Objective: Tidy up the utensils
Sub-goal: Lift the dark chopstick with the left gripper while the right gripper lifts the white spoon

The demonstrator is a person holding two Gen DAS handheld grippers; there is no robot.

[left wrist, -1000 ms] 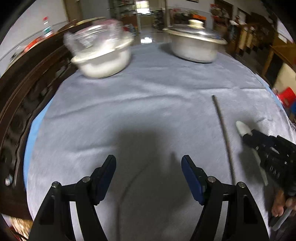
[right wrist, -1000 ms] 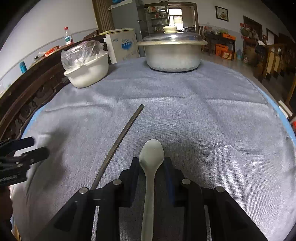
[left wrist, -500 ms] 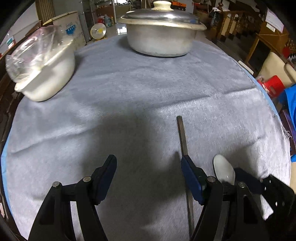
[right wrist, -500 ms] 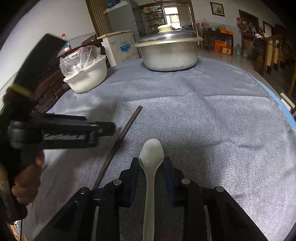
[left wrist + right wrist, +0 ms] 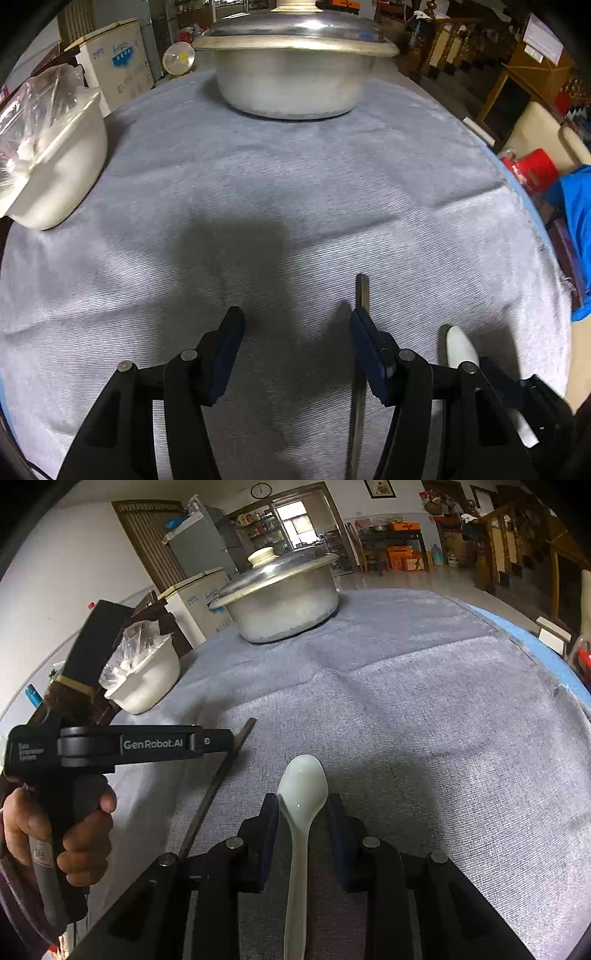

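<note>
1. I work in a lived-in family home: a lidded metal pot (image 5: 280,602) sits on my cloth-covered counter (image 5: 424,709).
2. Behind me: fridge (image 5: 201,550), wall clock (image 5: 261,490), framed picture (image 5: 379,487), wooden furniture (image 5: 517,542).

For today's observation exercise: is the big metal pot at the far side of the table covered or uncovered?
Covered. The metal pot has its lid seated on the rim, knob on top.

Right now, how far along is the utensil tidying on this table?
Nothing looks put away yet. In hand: the right gripper is shut on the white spoon. The left gripper, jaws just narrowing and empty, hovers by the dark chopstick, which lies loose on the grey cloth. Left: grasp the chopstick and place both utensils.
</note>
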